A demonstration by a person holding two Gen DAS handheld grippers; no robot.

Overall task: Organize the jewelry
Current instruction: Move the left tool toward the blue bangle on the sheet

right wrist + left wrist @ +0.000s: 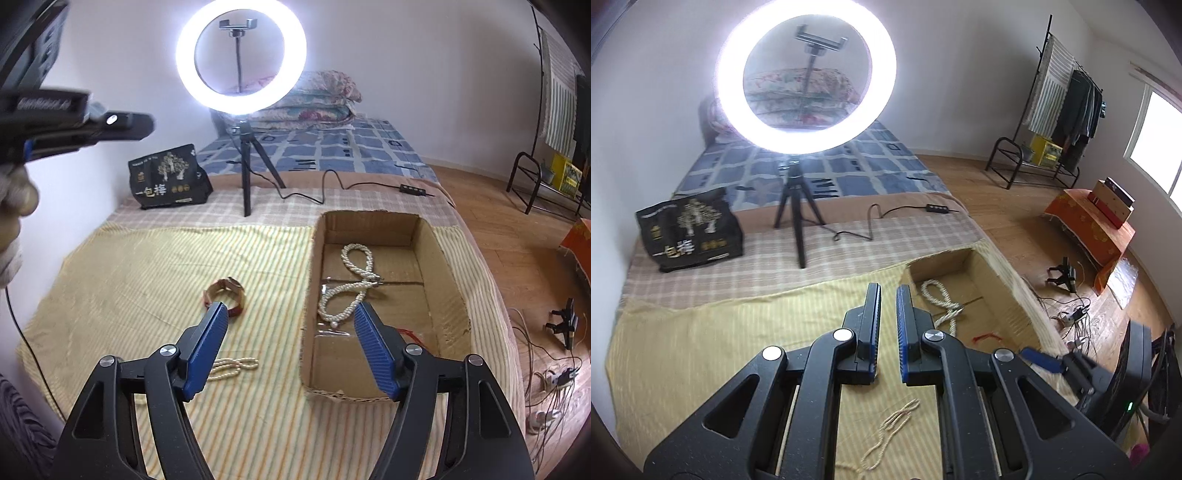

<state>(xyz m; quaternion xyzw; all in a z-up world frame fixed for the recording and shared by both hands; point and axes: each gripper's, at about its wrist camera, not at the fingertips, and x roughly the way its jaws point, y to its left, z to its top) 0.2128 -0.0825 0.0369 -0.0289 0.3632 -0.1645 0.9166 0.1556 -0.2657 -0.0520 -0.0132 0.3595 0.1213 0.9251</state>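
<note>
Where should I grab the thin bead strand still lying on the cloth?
Grip the bead strand near its doubled middle, coming straight down from above with the open right gripper. It lies flat and limp on the cloth, so a side approach would likely just push it; jaws set across the strands should gather both.

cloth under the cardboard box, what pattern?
Pale yellow cloth with thin orange and white stripes, under the open cardboard box; clearest in the right wrist view.
</note>
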